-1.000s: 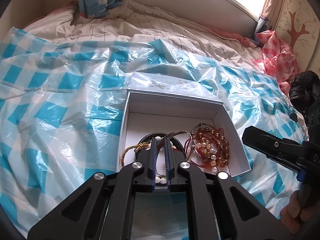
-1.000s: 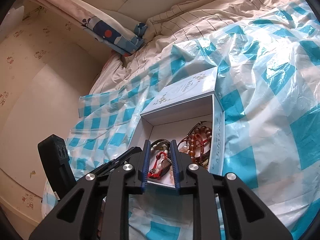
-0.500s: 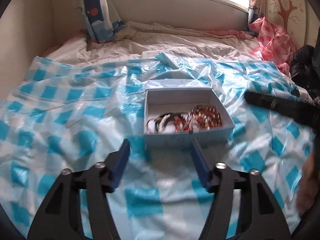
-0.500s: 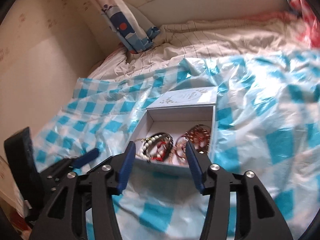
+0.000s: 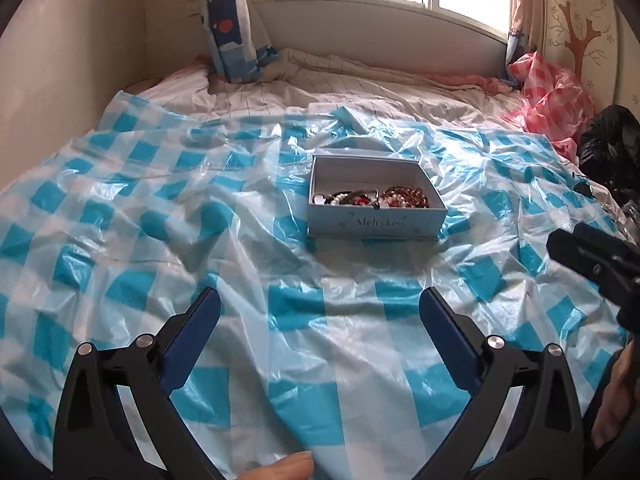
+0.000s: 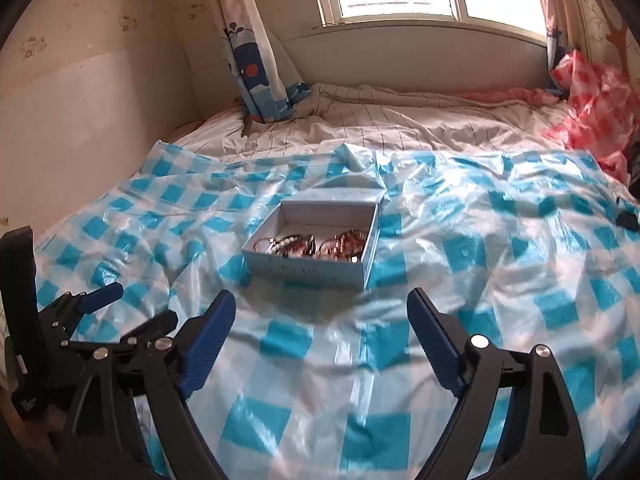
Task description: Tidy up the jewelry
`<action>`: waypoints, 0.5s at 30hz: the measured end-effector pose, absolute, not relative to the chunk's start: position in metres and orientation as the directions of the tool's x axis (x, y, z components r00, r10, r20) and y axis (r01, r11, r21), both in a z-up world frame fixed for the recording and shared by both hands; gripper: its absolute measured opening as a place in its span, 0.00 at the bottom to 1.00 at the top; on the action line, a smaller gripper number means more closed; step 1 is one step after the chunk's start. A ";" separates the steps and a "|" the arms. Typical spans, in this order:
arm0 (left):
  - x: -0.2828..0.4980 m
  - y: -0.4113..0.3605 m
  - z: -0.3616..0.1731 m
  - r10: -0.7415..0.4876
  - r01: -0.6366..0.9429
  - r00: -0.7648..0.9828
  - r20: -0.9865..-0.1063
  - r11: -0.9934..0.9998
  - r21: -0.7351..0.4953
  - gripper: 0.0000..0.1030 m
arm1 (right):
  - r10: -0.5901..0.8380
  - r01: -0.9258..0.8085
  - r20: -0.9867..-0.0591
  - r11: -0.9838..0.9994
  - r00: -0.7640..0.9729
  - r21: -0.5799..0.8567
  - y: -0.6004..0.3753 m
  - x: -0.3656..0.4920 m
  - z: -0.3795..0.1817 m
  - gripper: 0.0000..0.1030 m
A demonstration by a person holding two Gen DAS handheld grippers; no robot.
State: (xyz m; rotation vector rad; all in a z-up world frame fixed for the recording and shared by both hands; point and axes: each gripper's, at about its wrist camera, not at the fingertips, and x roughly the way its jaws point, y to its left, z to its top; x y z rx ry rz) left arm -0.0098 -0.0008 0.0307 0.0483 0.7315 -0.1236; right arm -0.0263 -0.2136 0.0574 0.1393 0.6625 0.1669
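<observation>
Left wrist view: both tongs, the left gripper (image 5: 320, 312) and right gripper (image 6: 320, 316), are being opened wide and pulled back empty; the jewelry (image 5: 370, 199) is being left in the box (image 5: 376, 224) ahead, apparently finished.

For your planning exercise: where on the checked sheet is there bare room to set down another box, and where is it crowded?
Free: the sheet between the left gripper and the jewelry box, and the wide stretch left of the box. Crowded: the far right, by the red checked bag and black bag. Both grippers' jaws have just been opening, empty.
</observation>
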 end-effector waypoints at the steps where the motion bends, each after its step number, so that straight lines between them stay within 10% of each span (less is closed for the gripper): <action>1: -0.012 -0.002 0.031 -0.095 0.134 0.742 -0.663 0.991 0.008 0.93 | 0.197 -0.101 -0.606 0.977 0.771 0.188 -0.215 -0.030 0.053 0.82; 15: -0.006 -0.014 0.032 -0.075 0.159 0.755 -0.652 0.985 0.071 0.93 | 0.195 -0.061 -0.621 0.971 0.759 0.230 -0.215 -0.017 0.030 0.82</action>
